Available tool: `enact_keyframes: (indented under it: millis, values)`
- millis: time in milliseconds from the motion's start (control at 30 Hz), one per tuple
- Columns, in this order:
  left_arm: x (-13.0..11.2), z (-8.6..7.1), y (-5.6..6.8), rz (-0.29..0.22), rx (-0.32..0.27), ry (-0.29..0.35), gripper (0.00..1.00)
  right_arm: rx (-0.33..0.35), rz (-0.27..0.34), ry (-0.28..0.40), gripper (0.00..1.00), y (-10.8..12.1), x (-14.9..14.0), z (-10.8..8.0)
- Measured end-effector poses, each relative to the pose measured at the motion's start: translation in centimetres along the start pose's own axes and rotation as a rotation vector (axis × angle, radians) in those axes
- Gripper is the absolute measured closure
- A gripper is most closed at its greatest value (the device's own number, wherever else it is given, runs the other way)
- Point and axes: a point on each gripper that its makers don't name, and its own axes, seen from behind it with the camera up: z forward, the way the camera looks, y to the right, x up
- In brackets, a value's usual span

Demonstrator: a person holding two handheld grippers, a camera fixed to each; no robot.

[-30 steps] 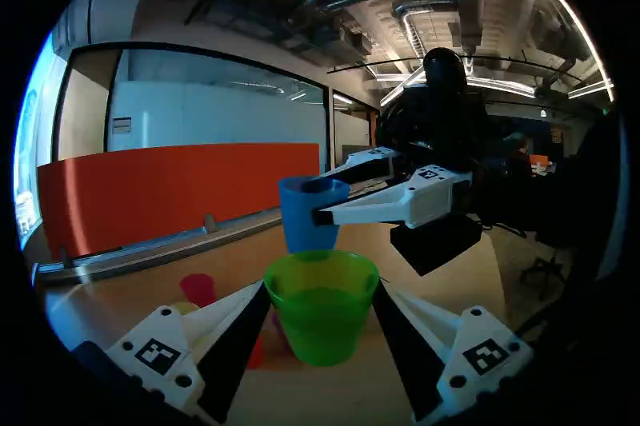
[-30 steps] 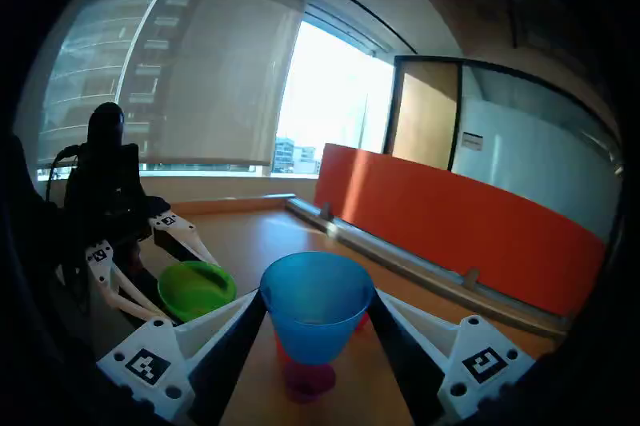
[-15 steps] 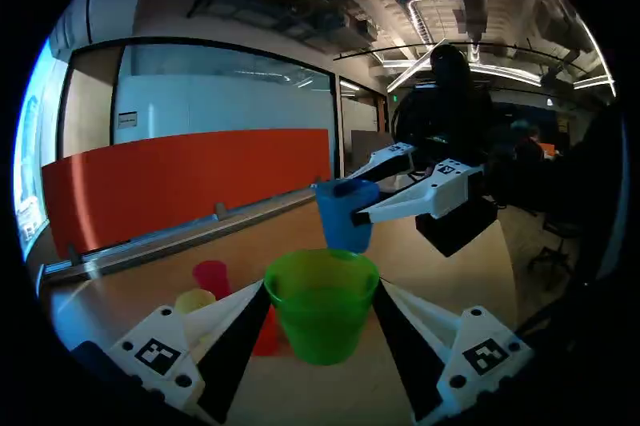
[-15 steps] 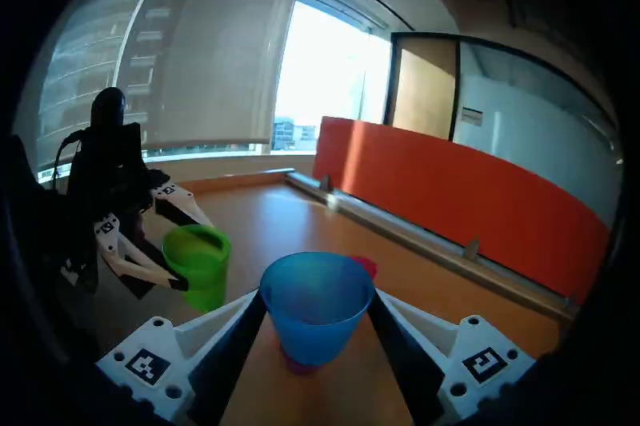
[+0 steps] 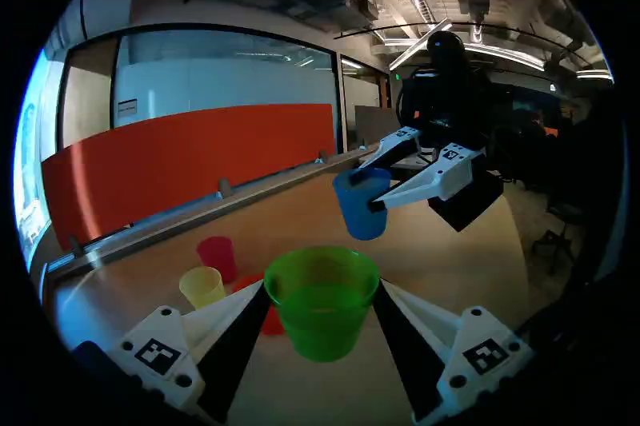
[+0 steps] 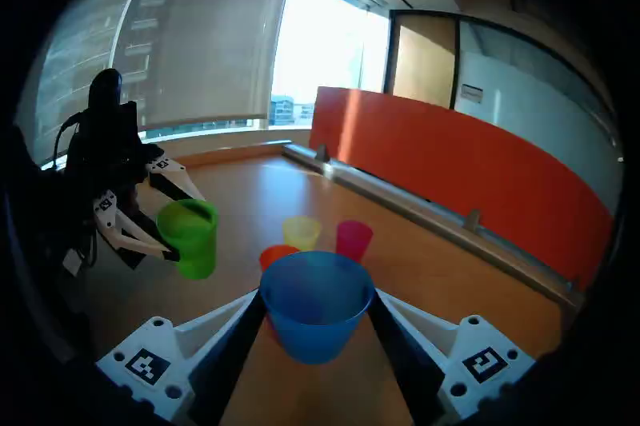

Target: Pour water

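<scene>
Wooden table (image 6: 240, 210) before an orange partition (image 6: 448, 162). Left gripper (image 5: 320, 292) clamps the green cup (image 5: 322, 316); right gripper (image 6: 316, 300) clamps the blue cup (image 6: 317, 324), the two cups well apart. Wall notice (image 6: 471, 93) too small to read.

Yellow cup (image 6: 302, 231), pink cup (image 6: 354, 239), red cup (image 6: 278, 256) cluster on table (image 6: 240, 202); free passage around.

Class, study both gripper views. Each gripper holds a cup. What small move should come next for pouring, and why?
Probably bring the cups together, one rim above the other. The left gripper holds the green cup and the right gripper the blue cup, both upright and clearly apart over the table, so tilting now would likely spill.
</scene>
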Motion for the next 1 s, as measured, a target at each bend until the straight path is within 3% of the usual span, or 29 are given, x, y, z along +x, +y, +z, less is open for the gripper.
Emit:
enact_keyframes:
  millis: [500,1000]
  values:
    - [-4.2,1.4,-0.7,0.002,-0.008,-0.118,0.13,0.025,0.022,-0.115,0.08,0.8,-5.5,1.0]
    - [-8.0,1.5,-1.0,0.011,-0.011,-0.226,0.13,0.064,0.022,-0.214,0.08,0.2,-9.2,2.1]
